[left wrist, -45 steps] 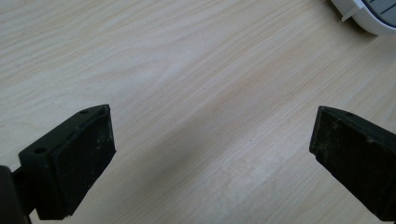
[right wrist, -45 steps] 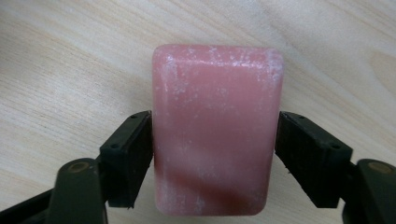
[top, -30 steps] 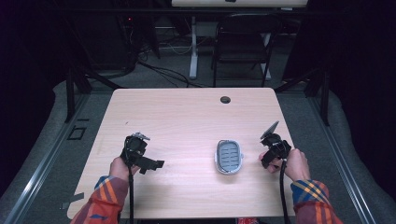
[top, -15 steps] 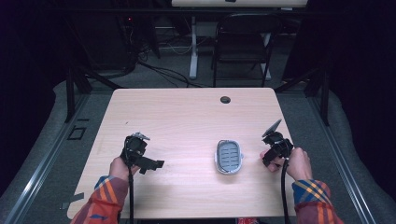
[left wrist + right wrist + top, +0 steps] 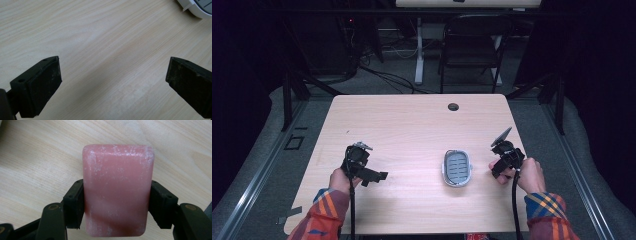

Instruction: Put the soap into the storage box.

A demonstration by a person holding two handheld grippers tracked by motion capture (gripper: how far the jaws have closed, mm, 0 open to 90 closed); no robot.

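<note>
A pink bar of soap, dusted with white, sits squeezed between the two black jaws of my right gripper, which is shut on its long sides just above the wood. In the high view my right gripper hovers near the table's right edge, just right of a white oval soap dish with a grey ribbed insert. My left gripper is at the front left, jaws pointing toward the dish. It stands wide open over bare wood, with the dish's rim at the top right corner.
The light wooden table has a dark cable hole near its far edge. A black chair and cables stand on the floor beyond the table. Bare wood lies between the two grippers and beyond the dish.
The right hand has drifted slightly toward the near edge with the soap still held. The left gripper has stayed put.
</note>
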